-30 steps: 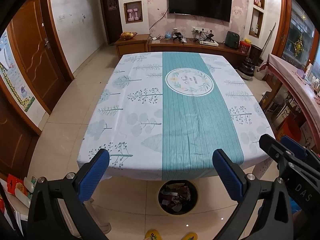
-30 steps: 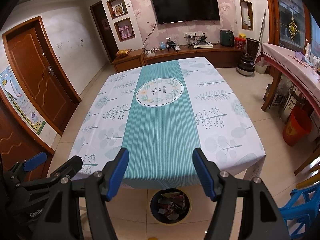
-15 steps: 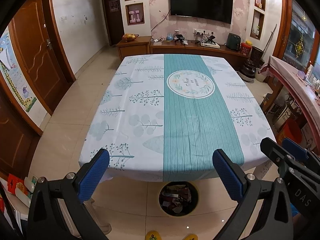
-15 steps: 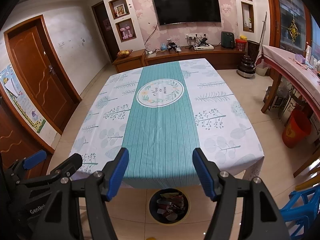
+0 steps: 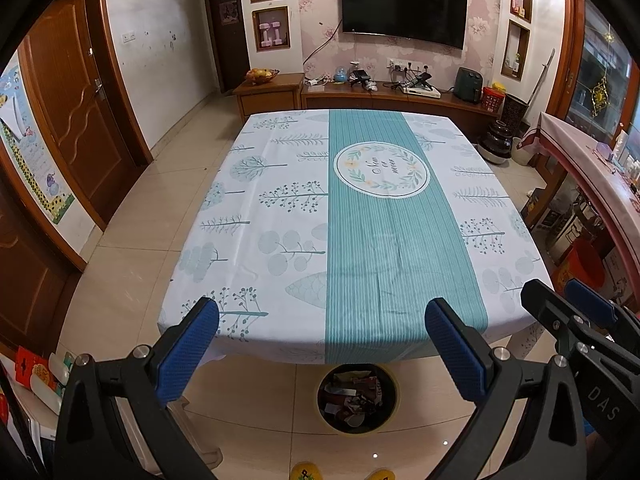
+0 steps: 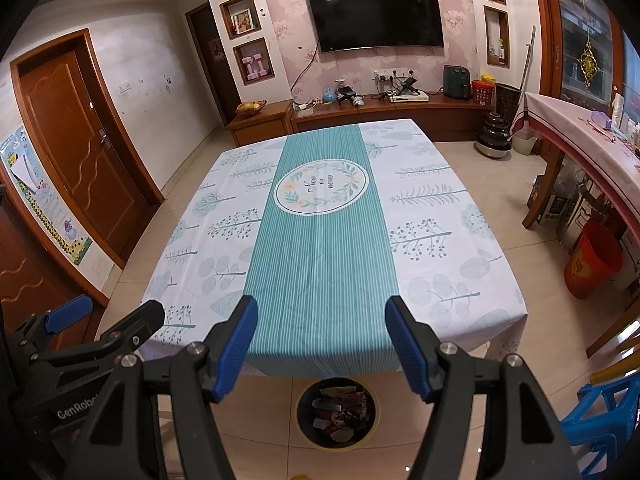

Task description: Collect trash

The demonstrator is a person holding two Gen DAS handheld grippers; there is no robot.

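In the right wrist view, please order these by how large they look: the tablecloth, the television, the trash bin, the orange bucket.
1. tablecloth
2. television
3. trash bin
4. orange bucket

The last two look close; distance and fisheye distortion make them unsure.

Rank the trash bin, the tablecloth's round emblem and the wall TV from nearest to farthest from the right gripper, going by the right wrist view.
1. trash bin, on the floor just below the right gripper.
2. round emblem, mid-table on the teal stripe.
3. TV, on the far wall.

Both views tilted slightly since earlier frames: table (image 5: 280,240) sits lower in picture, trash bin (image 5: 357,398) shifted little lower, more of upper wall visible
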